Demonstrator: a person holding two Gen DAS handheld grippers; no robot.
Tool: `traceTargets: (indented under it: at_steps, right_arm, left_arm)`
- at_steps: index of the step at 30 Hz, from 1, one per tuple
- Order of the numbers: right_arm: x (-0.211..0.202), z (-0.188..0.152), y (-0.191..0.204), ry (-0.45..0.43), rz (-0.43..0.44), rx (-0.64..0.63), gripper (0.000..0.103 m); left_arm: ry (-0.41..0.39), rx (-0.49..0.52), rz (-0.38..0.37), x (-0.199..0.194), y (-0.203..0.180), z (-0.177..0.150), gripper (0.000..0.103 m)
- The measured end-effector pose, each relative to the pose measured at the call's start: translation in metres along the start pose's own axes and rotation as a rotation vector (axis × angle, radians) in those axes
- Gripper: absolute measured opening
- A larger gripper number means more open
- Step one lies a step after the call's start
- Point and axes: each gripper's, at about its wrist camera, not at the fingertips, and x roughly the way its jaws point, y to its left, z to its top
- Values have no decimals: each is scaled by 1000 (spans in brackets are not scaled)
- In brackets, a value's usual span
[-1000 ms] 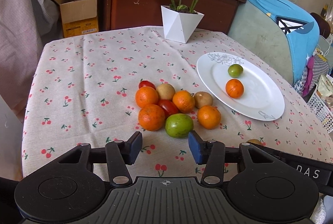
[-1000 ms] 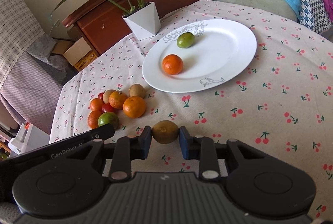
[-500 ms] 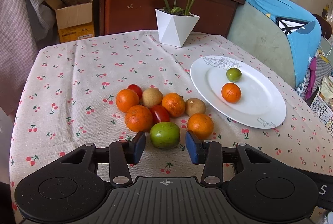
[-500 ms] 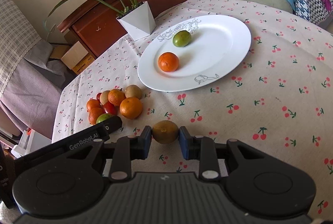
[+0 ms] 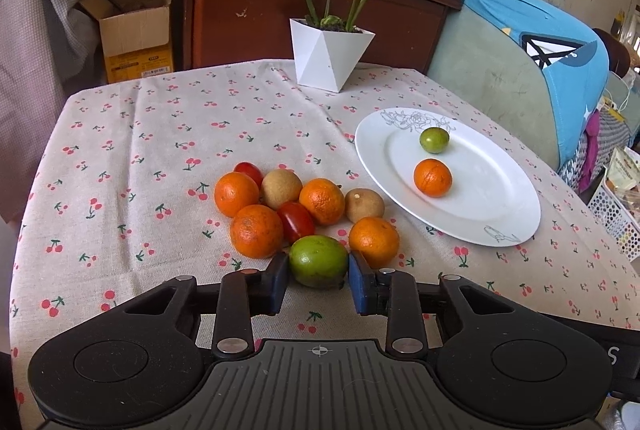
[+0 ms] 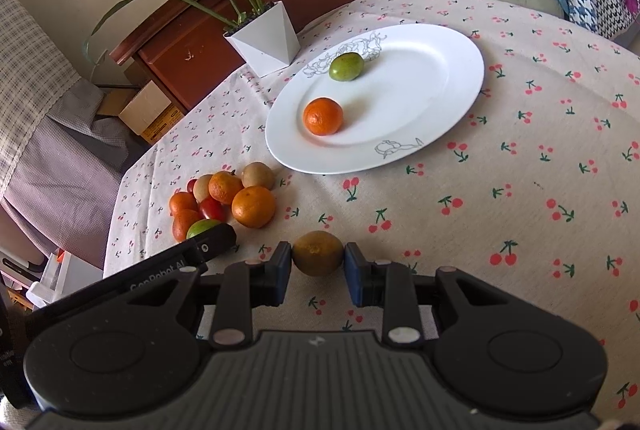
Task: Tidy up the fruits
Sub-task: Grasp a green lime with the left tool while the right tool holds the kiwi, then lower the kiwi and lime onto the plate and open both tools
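Note:
On the cherry-print tablecloth lies a pile of fruit (image 5: 288, 206): several oranges, two red tomatoes and two brown fruits. At its near edge is a green fruit (image 5: 318, 261). My left gripper (image 5: 318, 272) is closing on it, and both blue pads touch its sides. My right gripper (image 6: 317, 262) is shut on a brownish-green fruit (image 6: 318, 253) just above the cloth, in front of the white plate (image 6: 420, 78). The plate (image 5: 500, 198) holds an orange (image 5: 433, 177) and a small green fruit (image 5: 434, 140). The left gripper's body (image 6: 208, 242) shows in the right wrist view beside the pile.
A white faceted pot (image 5: 330, 60) with a leafy plant stands at the table's far edge. Behind it are a wooden cabinet (image 5: 300, 2) and a cardboard box (image 5: 136, 42). A chair with a blue cover (image 5: 540, 50) and a white basket (image 5: 612, 210) are to the right.
My left gripper came forward to the green fruit and its jaws narrowed until they touched it. The right gripper kept its brownish-green fruit and stayed where it was.

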Motion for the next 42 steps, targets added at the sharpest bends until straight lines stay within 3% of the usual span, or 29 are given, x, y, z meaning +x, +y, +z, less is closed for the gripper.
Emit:
traceTargets:
  at_steps: [14, 22, 30, 42]
  right_arm:
    - [-13, 8, 8, -56, 20, -35, 29]
    - [-27, 46, 1, -101, 52, -10, 29]
    - [-16, 83, -15, -88, 31, 12, 29]
    - [22, 99, -36, -21, -12, 116, 29]
  left_arm:
    - [-49, -57, -25, -22, 16, 12, 29]
    - [-88, -46, -107, -31, 3, 42, 29]
    - [-65, 31, -151, -11, -18, 70, 29]
    - [12, 61, -160, 44, -35, 88, 29]
